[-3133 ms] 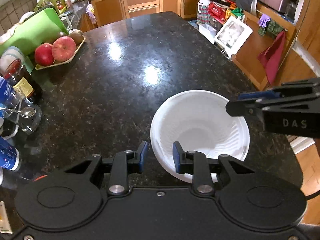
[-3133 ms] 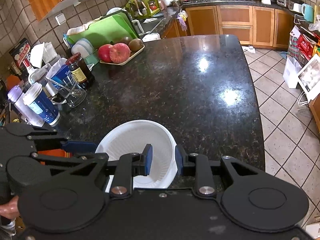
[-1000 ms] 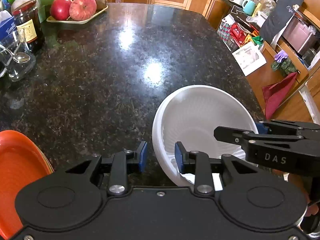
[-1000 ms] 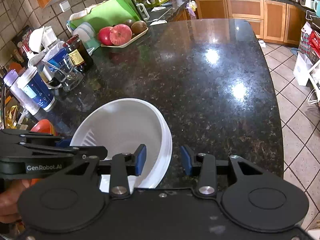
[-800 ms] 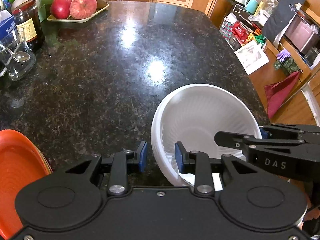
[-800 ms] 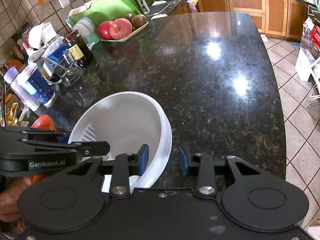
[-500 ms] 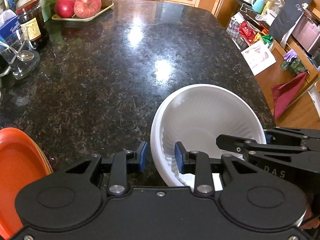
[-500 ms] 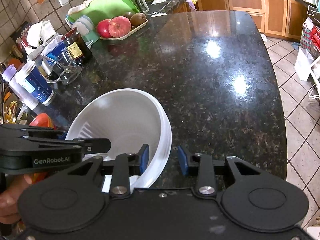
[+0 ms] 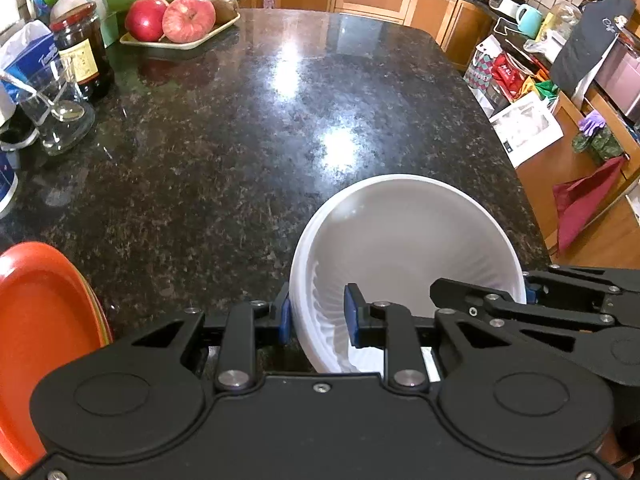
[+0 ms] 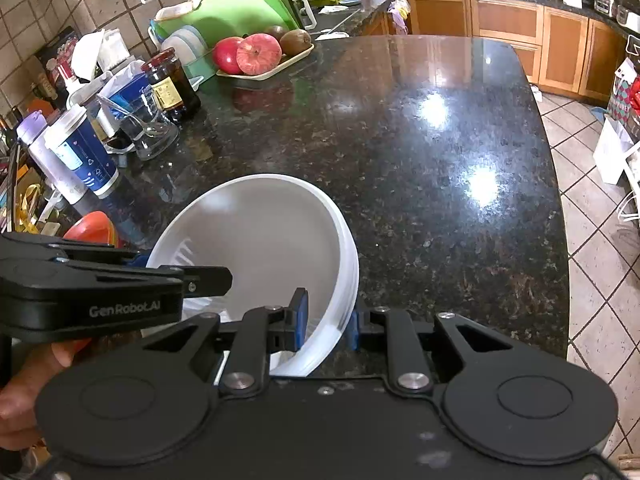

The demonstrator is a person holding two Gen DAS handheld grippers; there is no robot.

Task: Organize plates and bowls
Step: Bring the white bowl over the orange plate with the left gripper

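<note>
A stack of white ribbed bowls (image 9: 404, 240) sits tilted at the near edge of the black granite counter (image 9: 248, 128); it also shows in the right wrist view (image 10: 260, 236). My left gripper (image 9: 316, 316) straddles the stack's left rim, one pad outside and one inside, closed on it. My right gripper (image 10: 326, 322) straddles the right rim the same way, closed on it. Orange plates (image 9: 36, 320) lie stacked at the near left, also glimpsed in the right wrist view (image 10: 94, 224).
A tray of apples (image 9: 180, 24) stands at the far left by a green cutting board (image 10: 236, 12). A dark jar (image 9: 82, 52), a glass with a spoon (image 9: 56, 120) and blue-white cups (image 10: 84, 152) line the left edge. The counter drops to tiled floor (image 10: 596, 240) on the right.
The right gripper's jaws have narrowed onto the bowls' right rim. The bowl stack has tilted up slightly toward me. The left gripper keeps its hold on the left rim.
</note>
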